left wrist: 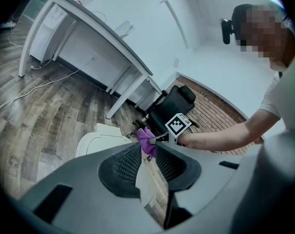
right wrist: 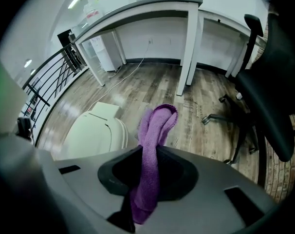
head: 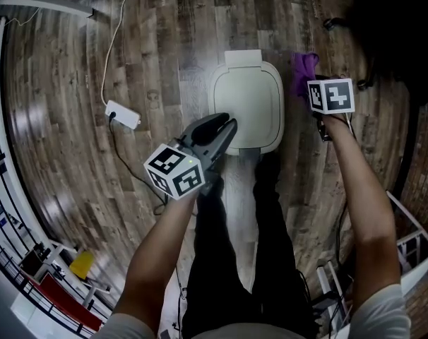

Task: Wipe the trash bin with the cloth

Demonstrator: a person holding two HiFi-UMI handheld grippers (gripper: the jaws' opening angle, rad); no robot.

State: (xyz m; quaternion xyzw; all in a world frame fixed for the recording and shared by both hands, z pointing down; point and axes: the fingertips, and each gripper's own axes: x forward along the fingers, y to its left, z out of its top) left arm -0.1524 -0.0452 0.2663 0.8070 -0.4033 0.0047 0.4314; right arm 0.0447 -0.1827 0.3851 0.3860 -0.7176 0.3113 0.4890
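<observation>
Purple cloth hangs folded between the jaws of the right hand-held gripper, which is clamped on it. A loop of the cloth sticks out past the jaw tips and its tail droops behind them. This gripper is held in the air just right of the white trash bin, which stands with its lid closed on the wooden floor. The left hand-held gripper hovers over the bin's near edge, its jaws a narrow gap apart with nothing between them.
</observation>
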